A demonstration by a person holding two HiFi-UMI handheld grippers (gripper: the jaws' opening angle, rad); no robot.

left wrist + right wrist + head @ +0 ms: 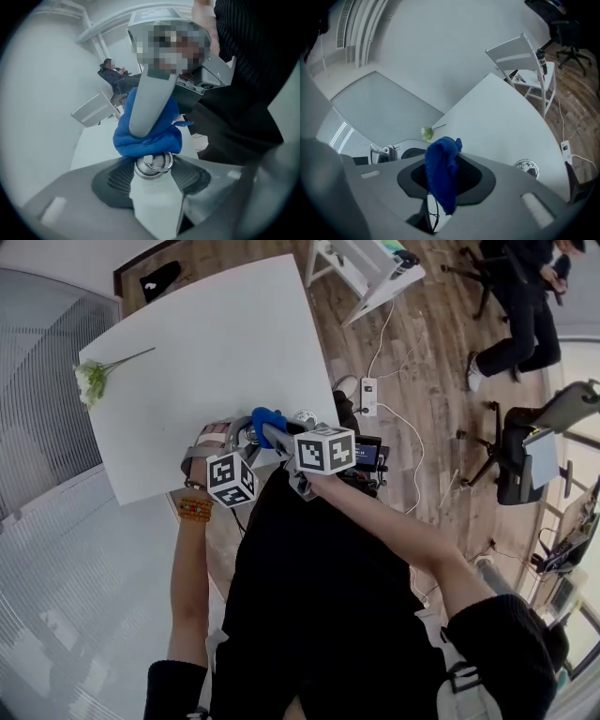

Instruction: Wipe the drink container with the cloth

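Observation:
The drink container is a white bottle with a metal cap and ring. My left gripper is shut on it, holding it over the near edge of the white table. The blue cloth is bunched up and lies pressed on the cap. My right gripper is shut on that cloth, and one of its grey fingers comes down from above onto the cap. In the head view both grippers meet at the cloth, and the bottle is mostly hidden.
A white flower lies at the table's far left corner. A small round printed disc rests on the table near its right edge. On the wooden floor are a power strip with cables, a white chair and office chairs.

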